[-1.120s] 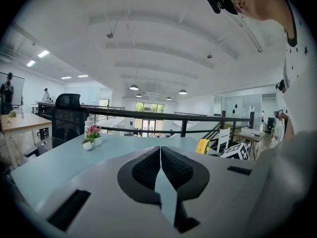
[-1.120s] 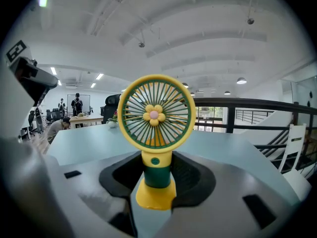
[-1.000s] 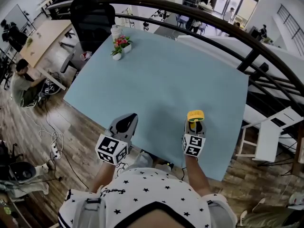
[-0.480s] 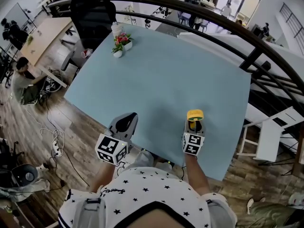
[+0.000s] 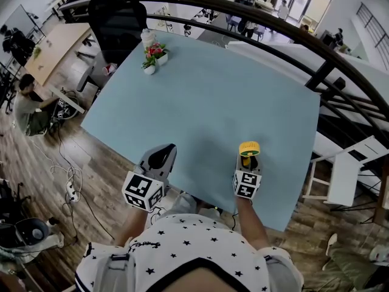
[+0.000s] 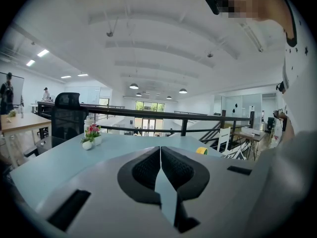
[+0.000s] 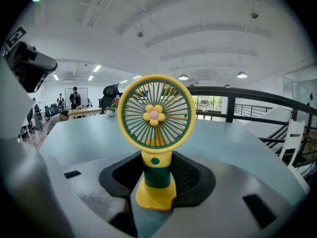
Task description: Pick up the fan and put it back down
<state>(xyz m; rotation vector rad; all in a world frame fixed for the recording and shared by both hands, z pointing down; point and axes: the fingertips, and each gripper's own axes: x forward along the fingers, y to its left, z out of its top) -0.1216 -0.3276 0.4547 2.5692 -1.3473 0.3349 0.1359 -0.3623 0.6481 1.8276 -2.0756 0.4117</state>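
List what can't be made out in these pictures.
- Whether the fan touches the table: right gripper view, the right hand-held gripper hides its base's underside.
- Fan stem: head view, covered by the fan's yellow head and that gripper.
- Left gripper view: only a yellow sliver of the fan shows past the left hand-held gripper.
- The white container behind the flower pot: head view, too small to identify.

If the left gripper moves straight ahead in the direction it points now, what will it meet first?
Probably the bare blue table, which lies just beyond the left gripper. The flower pot stands off to the left and the fan to the right, neither in its line. Depth is unclear.
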